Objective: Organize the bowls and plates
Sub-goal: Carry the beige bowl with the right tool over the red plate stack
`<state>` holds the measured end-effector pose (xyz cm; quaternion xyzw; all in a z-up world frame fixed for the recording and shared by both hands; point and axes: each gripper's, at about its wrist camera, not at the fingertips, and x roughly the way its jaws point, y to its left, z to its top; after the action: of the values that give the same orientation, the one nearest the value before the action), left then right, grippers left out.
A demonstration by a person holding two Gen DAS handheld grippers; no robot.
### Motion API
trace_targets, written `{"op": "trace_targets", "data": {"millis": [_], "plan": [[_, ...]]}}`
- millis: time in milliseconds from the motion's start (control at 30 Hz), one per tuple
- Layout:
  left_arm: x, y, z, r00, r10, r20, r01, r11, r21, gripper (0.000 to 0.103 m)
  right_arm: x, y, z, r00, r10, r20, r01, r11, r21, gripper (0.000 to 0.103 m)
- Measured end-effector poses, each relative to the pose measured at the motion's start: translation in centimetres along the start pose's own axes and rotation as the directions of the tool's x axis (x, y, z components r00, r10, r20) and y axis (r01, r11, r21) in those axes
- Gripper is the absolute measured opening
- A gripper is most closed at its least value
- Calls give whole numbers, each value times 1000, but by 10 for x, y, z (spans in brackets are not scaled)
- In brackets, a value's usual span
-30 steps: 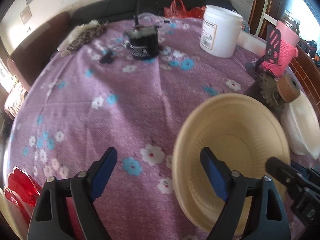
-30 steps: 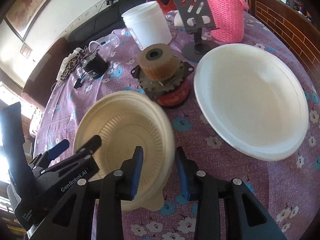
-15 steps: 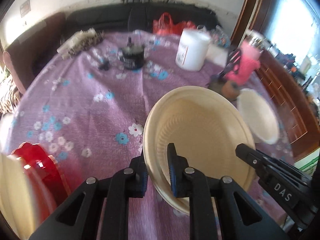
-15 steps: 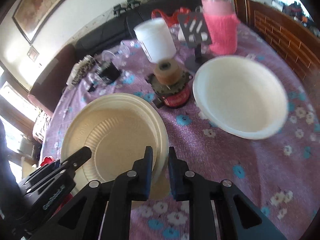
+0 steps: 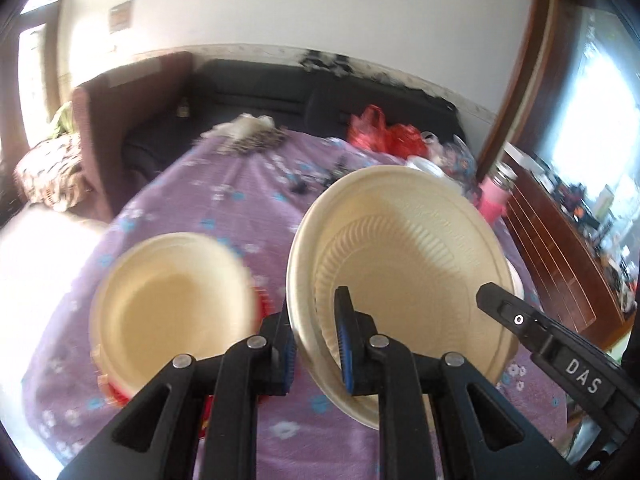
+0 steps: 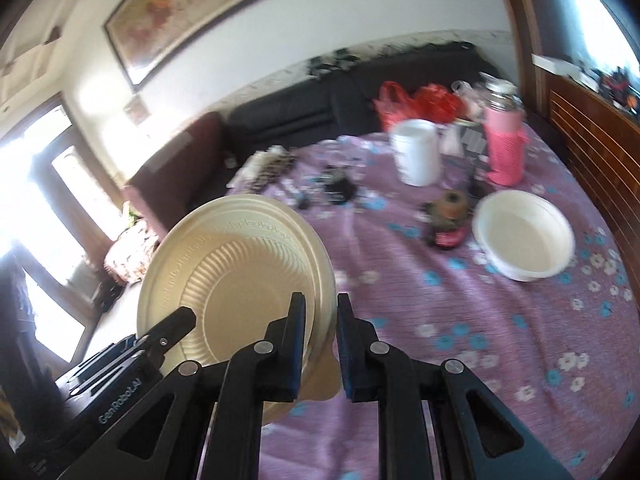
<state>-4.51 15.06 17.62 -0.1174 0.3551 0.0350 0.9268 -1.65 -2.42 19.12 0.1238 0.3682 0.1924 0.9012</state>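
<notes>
Both grippers hold one cream paper plate [image 5: 404, 264] lifted above the table and tilted. My left gripper [image 5: 316, 344] is shut on its left rim. My right gripper [image 6: 320, 340] is shut on its right rim, where the plate [image 6: 232, 272] shows again. Below left in the left wrist view lies a cream bowl [image 5: 172, 300] stacked on a red dish [image 5: 264, 304]. A white bowl [image 6: 524, 236] sits on the purple flowered tablecloth [image 6: 460, 320] at the right.
A white tub [image 6: 416, 152], a pink knitted bottle [image 6: 506, 148], a brown spool on a dark gear part [image 6: 446, 212] and small black items [image 6: 340, 188] stand on the far half of the table. A dark sofa [image 6: 360, 92] lies behind, a wooden cabinet [image 6: 592, 140] at right.
Both grippers have lifted the cream plate off the table and carried it left, over toward the cream bowl on the red dish. The left gripper closed on the rim a second ago.
</notes>
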Motion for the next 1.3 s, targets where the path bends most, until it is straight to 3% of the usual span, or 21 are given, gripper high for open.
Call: {"op": "trace_targets", "data": {"millis": [200, 433, 700, 1133, 1300], "plan": [[-24, 73, -6, 998, 68, 15, -65, 989, -135, 17, 16, 70, -9, 996, 81, -33, -83, 994, -75, 17], [-11, 141, -10, 994, 103, -32, -107, 962, -253, 17, 57, 125, -21, 992, 78, -101, -92, 985, -145, 17], [3, 159, -16, 994, 89, -67, -103, 959, -265, 17, 88, 134, -25, 988, 35, -153, -59, 985, -160, 17], [15, 165, -14, 991, 113, -76, -129, 956, -264, 17, 88, 140, -30, 985, 4, -170, -40, 977, -211, 18], [16, 163, -13, 989, 124, -75, -139, 958, -251, 31, 89, 139, -31, 984, 11, -177, -47, 978, -202, 18]]}}
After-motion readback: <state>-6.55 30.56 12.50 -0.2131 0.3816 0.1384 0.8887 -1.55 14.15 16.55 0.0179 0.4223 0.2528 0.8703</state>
